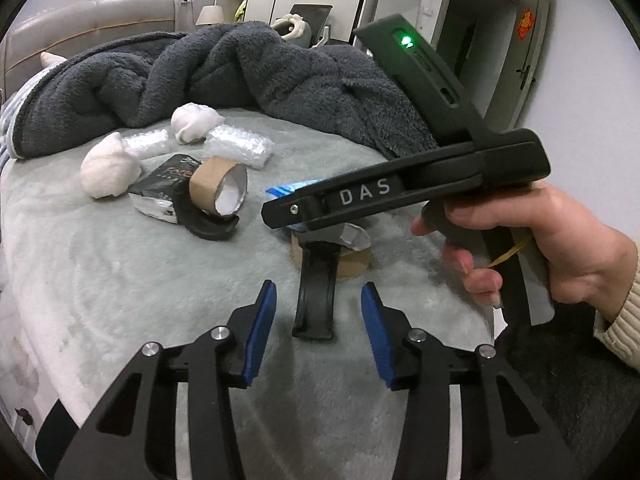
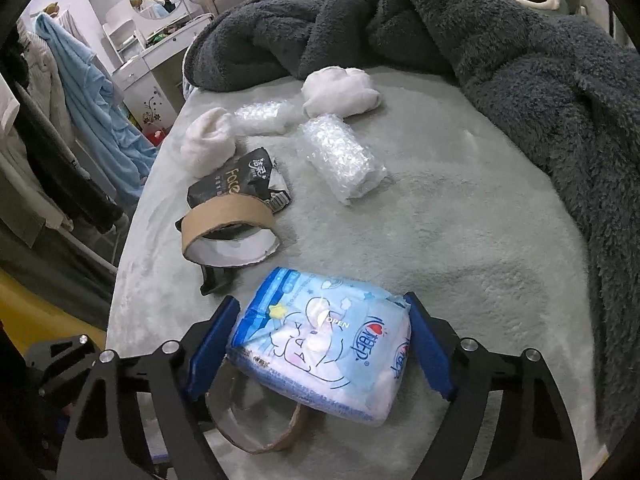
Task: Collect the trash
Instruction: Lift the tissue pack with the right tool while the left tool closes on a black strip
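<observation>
Trash lies on a pale grey bed cover [image 1: 120, 264]. My right gripper [image 2: 320, 340] is closed on a blue tissue pack [image 2: 324, 344], its pads against both ends; the pack sits over a cardboard tape ring [image 2: 256, 436]. In the left wrist view the right gripper's body [image 1: 400, 196] crosses in front, held by a hand [image 1: 560, 248], hiding most of the pack [image 1: 284, 192]. My left gripper [image 1: 318, 320] is open and empty just above a black curved plastic strip [image 1: 316, 300]. Another tape ring [image 1: 218, 188] [image 2: 228, 228], a black wrapper [image 1: 168, 188] [image 2: 236, 184], bubble wrap rolls [image 2: 344, 160] and white wads [image 2: 340, 92] lie further off.
A dark grey fleece blanket [image 1: 248, 76] [image 2: 520, 64] is heaped across the far side and right of the bed. The bed's left edge drops to the floor, with hanging clothes [image 2: 96, 104] and a dresser [image 2: 160, 52] beyond. A door [image 1: 520, 60] stands open at the right.
</observation>
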`<state>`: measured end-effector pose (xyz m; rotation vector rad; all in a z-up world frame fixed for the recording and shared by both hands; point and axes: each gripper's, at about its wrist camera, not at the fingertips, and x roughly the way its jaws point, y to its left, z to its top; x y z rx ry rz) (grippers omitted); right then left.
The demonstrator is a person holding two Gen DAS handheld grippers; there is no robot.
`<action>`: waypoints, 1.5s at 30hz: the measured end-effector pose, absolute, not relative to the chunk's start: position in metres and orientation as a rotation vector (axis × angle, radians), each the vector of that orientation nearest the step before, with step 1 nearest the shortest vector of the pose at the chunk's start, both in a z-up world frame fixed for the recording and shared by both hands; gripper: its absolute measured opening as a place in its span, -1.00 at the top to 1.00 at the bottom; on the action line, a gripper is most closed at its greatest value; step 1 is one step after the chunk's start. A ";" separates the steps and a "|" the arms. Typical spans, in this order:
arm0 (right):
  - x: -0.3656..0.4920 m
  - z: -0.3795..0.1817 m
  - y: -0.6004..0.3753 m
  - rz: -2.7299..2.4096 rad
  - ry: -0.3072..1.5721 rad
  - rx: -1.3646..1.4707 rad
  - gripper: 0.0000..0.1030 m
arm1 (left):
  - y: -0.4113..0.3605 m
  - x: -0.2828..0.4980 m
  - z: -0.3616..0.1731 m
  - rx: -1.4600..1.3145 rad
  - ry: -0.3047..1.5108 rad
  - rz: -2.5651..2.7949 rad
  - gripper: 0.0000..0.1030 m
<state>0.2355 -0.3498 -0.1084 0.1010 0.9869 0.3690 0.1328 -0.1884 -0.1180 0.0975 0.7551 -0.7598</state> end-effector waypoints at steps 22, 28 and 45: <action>0.225 -0.084 -0.361 0.366 0.923 0.131 -0.49 | -0.194 0.143 -0.116 0.097 0.822 -0.673 0.58; 0.222 -0.067 -0.348 0.386 0.891 0.131 -0.49 | -0.180 0.137 -0.097 0.107 0.783 -0.608 0.58; 0.221 -0.033 -0.285 0.476 0.828 0.087 -0.49 | -0.107 0.142 -0.079 0.009 0.779 -0.363 0.58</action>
